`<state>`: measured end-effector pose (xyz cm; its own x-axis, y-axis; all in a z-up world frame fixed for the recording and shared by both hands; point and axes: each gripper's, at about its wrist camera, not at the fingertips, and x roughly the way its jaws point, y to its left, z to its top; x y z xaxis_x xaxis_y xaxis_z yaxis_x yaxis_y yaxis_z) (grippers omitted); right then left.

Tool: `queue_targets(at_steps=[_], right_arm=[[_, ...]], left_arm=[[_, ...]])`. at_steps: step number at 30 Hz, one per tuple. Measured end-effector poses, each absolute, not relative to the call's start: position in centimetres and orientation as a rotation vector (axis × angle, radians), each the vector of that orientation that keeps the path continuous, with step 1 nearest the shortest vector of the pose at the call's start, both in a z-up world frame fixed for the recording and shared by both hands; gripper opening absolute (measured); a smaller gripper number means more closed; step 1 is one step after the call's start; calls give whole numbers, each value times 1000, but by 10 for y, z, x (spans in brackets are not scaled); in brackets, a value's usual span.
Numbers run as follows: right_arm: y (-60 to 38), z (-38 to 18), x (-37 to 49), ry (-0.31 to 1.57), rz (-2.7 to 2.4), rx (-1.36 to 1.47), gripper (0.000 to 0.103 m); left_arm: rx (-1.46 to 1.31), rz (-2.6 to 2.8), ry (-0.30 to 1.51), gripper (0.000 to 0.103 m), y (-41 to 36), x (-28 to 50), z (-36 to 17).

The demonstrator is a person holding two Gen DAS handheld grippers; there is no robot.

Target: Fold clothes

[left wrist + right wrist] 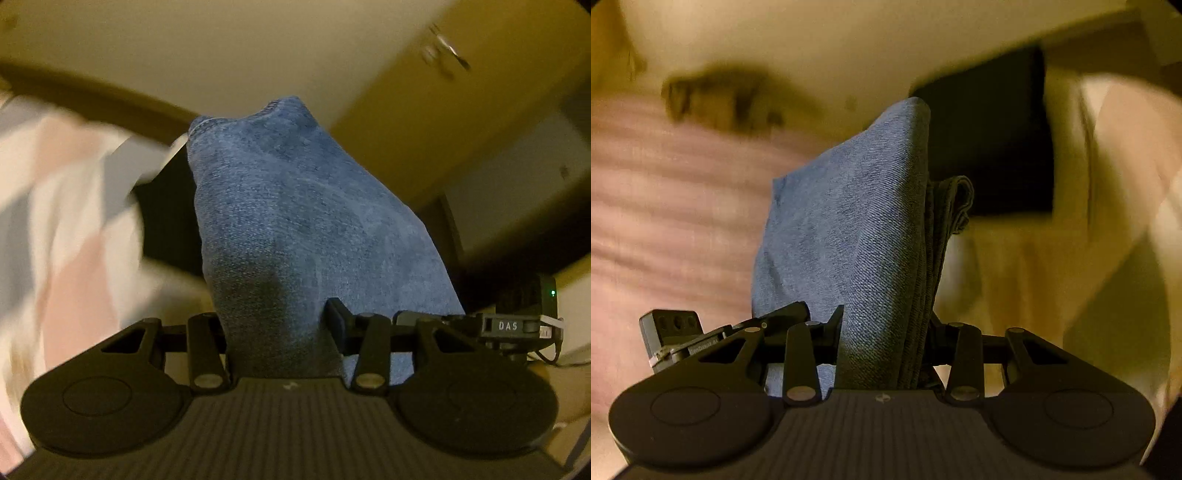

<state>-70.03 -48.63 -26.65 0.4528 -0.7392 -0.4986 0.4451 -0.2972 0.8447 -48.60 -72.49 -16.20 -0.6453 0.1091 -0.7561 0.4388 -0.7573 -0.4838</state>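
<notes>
Left wrist view is filled by a wad of blue denim (295,221), most likely jeans, rising straight up from between the jaws of the left gripper (280,332). The jaws stand partly closed and pinch the cloth between them, so the gripper has a firm hold on it. Left of the denim lies a blurred pink, white and grey patterned fabric (55,206); up and right of it is a pale cabinet door with a metal handle (447,51). Low to the right of the denim sits a black device marked DAS (517,325).

In the right wrist view the right gripper (882,339) likewise has its jaws partly closed on the same denim (849,229), here gathered in several layers with a folded seam edge showing on the right. Left of the denim is a blurred pink ribbed surface (665,206), perhaps a bed cover; I cannot tell.

Judging by the weave, the denim is heavy, fairly stiff for cloth and not slippery; it should hang straight and crease cleanly. The thick seamed edges and waistband look like the surest places to take hold
</notes>
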Motion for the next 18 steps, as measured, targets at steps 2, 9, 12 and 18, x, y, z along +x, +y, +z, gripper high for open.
queue_targets(at_steps=[2, 9, 12, 18], right_arm=[[-501, -268, -711, -344, -1254, 1451, 39], [-568, -291, -761, -416, -1400, 1464, 39], [-587, -302, -788, -391, -1447, 1435, 39], [-606, -328, -796, -327, -1509, 1426, 39]], left_arm=[[1308, -2528, 913, 41, -749, -522, -158], [1462, -2560, 797, 42, -817, -602, -181], [1468, -2569, 821, 42, -832, -614, -198], [1484, -2548, 911, 46, -846, -621, -247]])
